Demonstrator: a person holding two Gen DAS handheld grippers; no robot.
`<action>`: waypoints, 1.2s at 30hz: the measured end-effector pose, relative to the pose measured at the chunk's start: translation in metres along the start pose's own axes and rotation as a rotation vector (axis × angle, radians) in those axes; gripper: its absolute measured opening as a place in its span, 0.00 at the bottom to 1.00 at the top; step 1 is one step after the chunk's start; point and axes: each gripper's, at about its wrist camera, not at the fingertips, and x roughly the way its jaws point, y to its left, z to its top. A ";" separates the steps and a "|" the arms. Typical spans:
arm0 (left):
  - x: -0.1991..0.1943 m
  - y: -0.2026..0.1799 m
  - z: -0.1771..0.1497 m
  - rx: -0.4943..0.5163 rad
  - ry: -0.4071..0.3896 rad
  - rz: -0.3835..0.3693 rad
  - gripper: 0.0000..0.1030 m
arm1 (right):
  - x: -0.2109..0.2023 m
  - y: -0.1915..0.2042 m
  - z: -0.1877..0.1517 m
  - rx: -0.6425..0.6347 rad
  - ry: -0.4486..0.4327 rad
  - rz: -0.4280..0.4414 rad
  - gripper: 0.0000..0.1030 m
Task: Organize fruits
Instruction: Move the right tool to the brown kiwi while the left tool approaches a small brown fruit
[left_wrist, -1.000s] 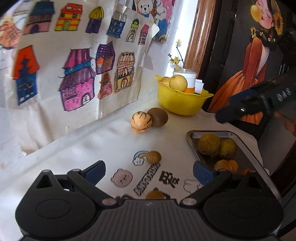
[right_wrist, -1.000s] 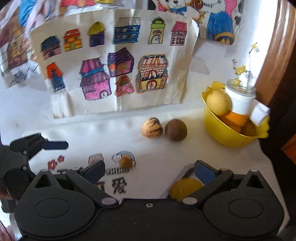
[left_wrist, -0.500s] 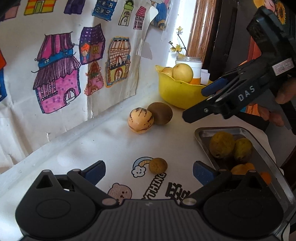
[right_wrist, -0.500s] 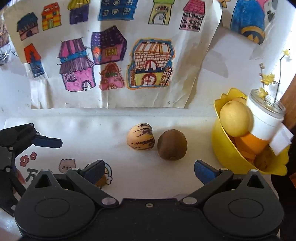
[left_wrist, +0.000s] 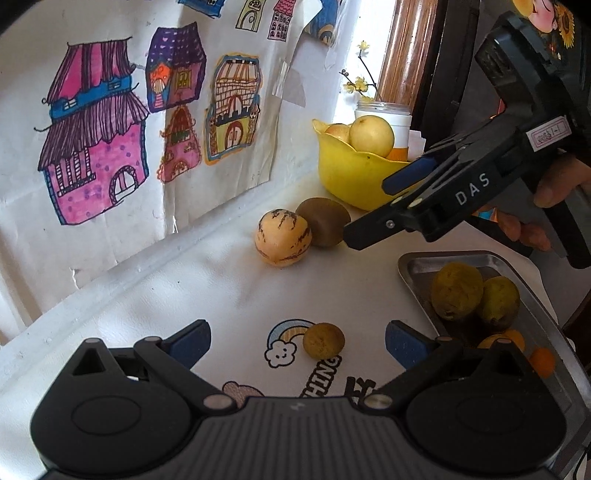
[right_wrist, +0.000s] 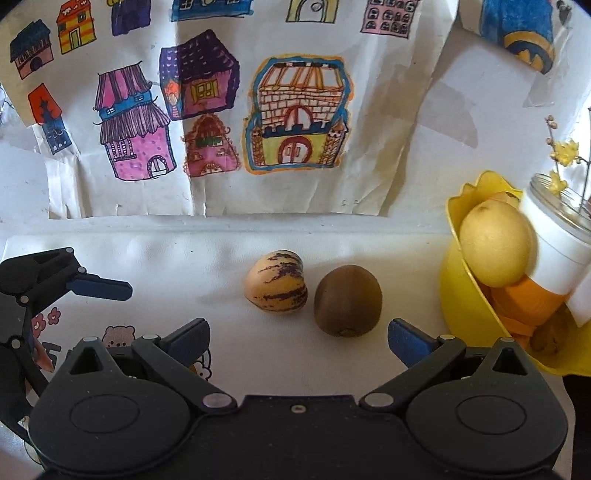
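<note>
A striped cream-and-purple fruit (left_wrist: 282, 237) (right_wrist: 277, 286) and a brown kiwi (left_wrist: 325, 225) (right_wrist: 347, 301) lie side by side on the white cloth. My right gripper (right_wrist: 297, 338) (left_wrist: 369, 208) is open just short of them, the kiwi nearest its right finger. A small brownish round fruit (left_wrist: 324, 340) sits on the rainbow print between the fingers of my open left gripper (left_wrist: 297, 343), untouched. A metal tray (left_wrist: 417, 266) at the right holds several yellow and orange fruits. A yellow bowl (left_wrist: 351, 173) (right_wrist: 454, 295) holds pale round fruits.
A paper sheet with drawn houses (right_wrist: 295, 122) hangs on the wall behind the cloth. A white jar with twigs (right_wrist: 561, 258) stands by the bowl. One finger (right_wrist: 99, 288) of the left gripper shows at the left edge. A hand (left_wrist: 554, 184) holds the right gripper.
Both grippers have moved forward and lower. The right one has closed in on the kiwi and striped fruit. The left has neared the small brown fruit. Both stay open.
</note>
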 end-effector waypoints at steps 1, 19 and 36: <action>0.000 0.000 -0.001 -0.001 0.001 -0.004 1.00 | 0.001 0.001 0.000 -0.004 0.000 0.007 0.99; -0.035 0.010 -0.035 -0.025 0.001 -0.013 1.00 | 0.026 0.033 0.013 -0.109 0.009 0.084 0.99; -0.009 0.002 -0.013 -0.032 -0.017 0.003 1.00 | 0.031 0.016 0.020 -0.070 -0.029 0.021 0.97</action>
